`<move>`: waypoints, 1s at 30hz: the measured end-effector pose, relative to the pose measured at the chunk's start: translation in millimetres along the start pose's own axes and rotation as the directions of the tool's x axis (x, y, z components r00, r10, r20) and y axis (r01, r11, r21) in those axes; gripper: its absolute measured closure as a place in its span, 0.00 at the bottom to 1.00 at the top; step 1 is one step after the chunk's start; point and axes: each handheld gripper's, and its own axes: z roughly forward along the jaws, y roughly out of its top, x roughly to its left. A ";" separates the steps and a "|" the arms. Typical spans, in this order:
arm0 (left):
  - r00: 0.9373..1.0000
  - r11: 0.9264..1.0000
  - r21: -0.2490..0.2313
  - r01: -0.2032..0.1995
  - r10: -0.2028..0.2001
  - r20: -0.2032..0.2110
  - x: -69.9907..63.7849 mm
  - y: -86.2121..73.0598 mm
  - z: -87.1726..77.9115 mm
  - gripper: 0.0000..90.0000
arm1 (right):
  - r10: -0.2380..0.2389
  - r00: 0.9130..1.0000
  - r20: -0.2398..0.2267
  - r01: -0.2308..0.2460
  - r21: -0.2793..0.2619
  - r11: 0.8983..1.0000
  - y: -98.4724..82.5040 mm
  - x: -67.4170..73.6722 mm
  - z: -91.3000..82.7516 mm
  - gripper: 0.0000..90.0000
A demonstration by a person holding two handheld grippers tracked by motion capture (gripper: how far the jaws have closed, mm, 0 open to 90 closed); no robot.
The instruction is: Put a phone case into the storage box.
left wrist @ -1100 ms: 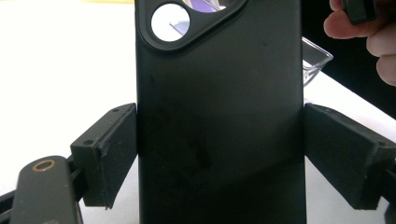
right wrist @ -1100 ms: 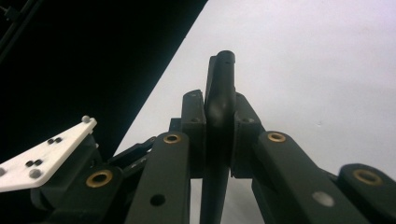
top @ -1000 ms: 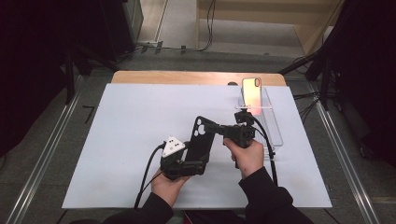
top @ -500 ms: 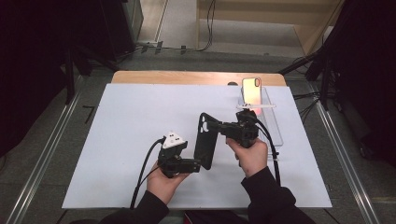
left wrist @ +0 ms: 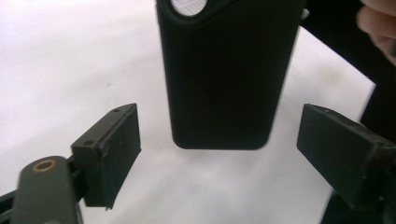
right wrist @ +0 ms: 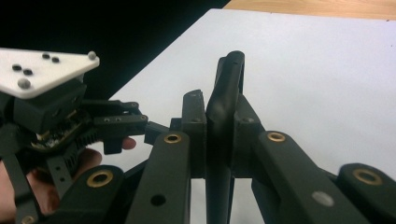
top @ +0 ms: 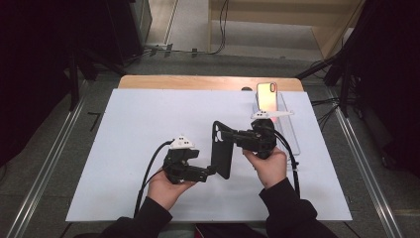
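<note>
At the left of the high view, the left gripper (top: 210,172) points toward the lower end of a black phone case (top: 221,151), its jaws spread wide to either side of the case without pressing on it. In the left gripper view the two blocky, matte black jaws stand apart, and the phone case (left wrist: 224,79) hangs between them untouched, a smooth rounded rectangle with a camera cut-out at its top. The case is held off the white sheet (top: 138,129), a flat matte cover over the wooden table (top: 198,82). The right gripper (top: 225,137) clamps the upper part of the case; in the right gripper view its jaws squeeze the thin, edge-on case (right wrist: 224,121). Far right, a clear plastic tray (top: 291,134) carries a phone (top: 267,97) with a glossy, orange-lit face leaning upright at its far end.
</note>
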 end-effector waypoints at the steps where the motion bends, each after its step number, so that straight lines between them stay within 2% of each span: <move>1: 1.000 1.000 0.014 -0.005 0.005 0.007 0.5 1.0 -0.8 0.16 | -0.002 1.000 -0.004 0.002 0.012 1.000 0.2 -0.2 -0.5 0.86; 3: 1.000 1.000 0.026 -0.010 0.010 0.024 2.1 2.6 -2.6 0.16 | -0.013 1.000 -0.015 0.013 0.023 1.000 0.0 -0.7 -1.7 0.87; 5: 0.999 0.999 0.039 0.008 -0.010 0.043 4.9 5.0 -5.2 0.16 | -0.029 0.999 -0.022 0.030 0.028 0.999 -0.1 -1.3 -2.7 0.86; 9: 0.998 0.999 0.036 0.010 -0.012 0.069 9.8 10.7 -12.5 0.18 | -0.042 0.998 -0.044 0.044 0.034 0.998 -0.5 -3.6 -4.5 0.86; 12: 0.997 1.000 0.027 -0.011 0.009 0.083 14.2 14.5 -17.8 0.20 | -0.060 0.996 -0.066 0.063 0.041 0.997 -1.1 -4.7 -4.6 0.86; 14: 0.995 1.000 0.014 -0.012 0.011 0.095 16.9 15.9 -20.4 0.27 | -0.077 0.994 -0.078 0.081 0.044 0.996 -1.5 -5.8 -4.7 0.86; 18: 0.995 0.998 0.014 -0.054 0.053 0.087 19.9 17.6 -25.0 0.29 | -0.088 0.991 -0.106 0.093 0.048 0.994 -2.1 -8.8 -6.7 0.86; 20: 0.994 0.998 0.014 -0.057 0.055 0.093 22.2 19.4 -26.9 0.29 | -0.083 0.990 -0.115 0.089 0.055 0.995 -2.4 -9.6 -7.4 0.86; 24: 0.993 0.998 0.006 -0.060 0.059 0.106 26.6 23.5 -29.3 0.29 | -0.104 0.986 -0.133 0.113 0.063 0.992 -3.4 -10.2 -9.5 0.86; 26: 0.990 0.997 0.011 -0.074 0.072 0.122 28.8 25.1 -29.5 0.29 | -0.116 0.984 -0.135 0.126 0.064 0.990 -3.7 -10.2 -10.5 0.86; 29: 0.988 0.996 0.019 -0.088 0.085 0.132 30.3 27.5 -29.1 0.29 | -0.126 0.979 -0.161 0.138 0.068 0.988 -3.8 -11.4 -11.6 0.86; 30: 0.985 0.995 0.014 -0.096 0.093 0.145 31.1 28.5 -29.2 0.30 | -0.129 0.977 -0.169 0.143 0.072 0.987 -3.8 -11.8 -11.7 0.86</move>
